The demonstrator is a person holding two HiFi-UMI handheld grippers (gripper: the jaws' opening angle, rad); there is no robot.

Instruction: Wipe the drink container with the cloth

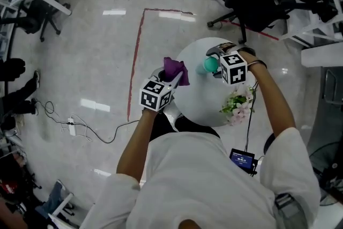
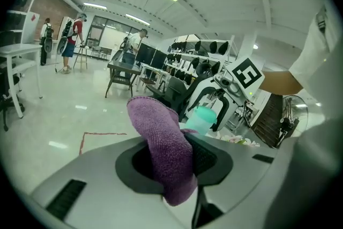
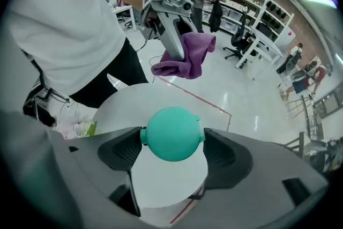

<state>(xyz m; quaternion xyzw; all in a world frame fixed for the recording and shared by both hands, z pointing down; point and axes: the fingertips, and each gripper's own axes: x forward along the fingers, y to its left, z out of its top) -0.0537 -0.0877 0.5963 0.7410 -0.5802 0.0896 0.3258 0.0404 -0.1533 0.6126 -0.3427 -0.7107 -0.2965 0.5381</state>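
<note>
Two grippers, both clamped: the left gripper (image 1: 172, 82) pinches a purple terry cloth (image 1: 176, 69); at its three o'clock, the right gripper (image 1: 215, 63) squeezes a teal plastic drink container (image 1: 209, 65) between narrowed fingers

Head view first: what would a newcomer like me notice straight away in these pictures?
The purple cloth stands out, bunched between the jaws of the left gripper at the near-left edge of the round white table. Opposite it, the right gripper is shut on a teal drink container over the tabletop. Some pale flowers lie at the table's right edge.
</note>
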